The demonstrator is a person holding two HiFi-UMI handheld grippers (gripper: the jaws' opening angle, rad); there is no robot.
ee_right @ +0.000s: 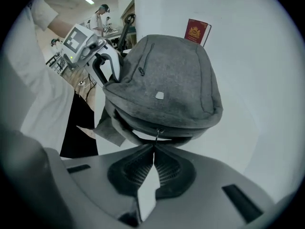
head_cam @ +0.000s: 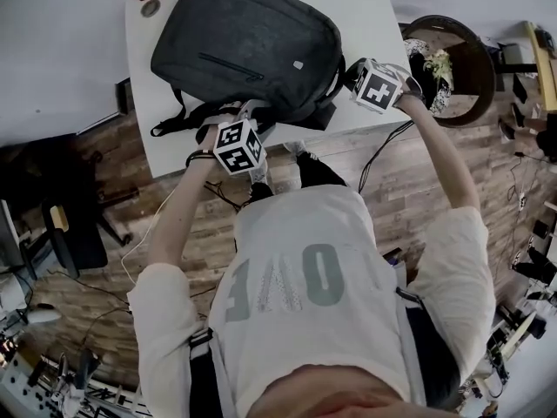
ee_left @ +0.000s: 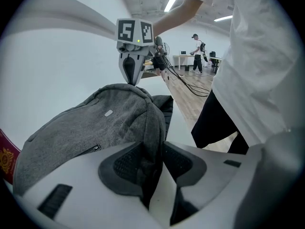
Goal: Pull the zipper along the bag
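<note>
So the right hand-held gripper is sitting bottom centre of its own view, jaws pressed together and pinching the little metal zipper pull right at the tips. The left hand-held gripper is biting on a fold of the bag's rim, pads clamped onto the fabric, so I'm reading it as the anchor.

The grey bag is lying on the white bench, filling the top middle of the head view. Both grippers are working its near edge, one at the lower left corner and one at the right end. In the right gripper view the zip is gaping a bit to the left of the pull, so I'm guessing the run is only partly done.

Tip for this bit: I'd be dragging the pull in line with the zip, following the curve of the rim rather than hauling up or away. I'd also be holding the left grip firm so the cloth is taut ahead of the pull. That pinch is thin, so going steady is beating yanking.

Further back, a red booklet is lying on the bench past the bag.
</note>
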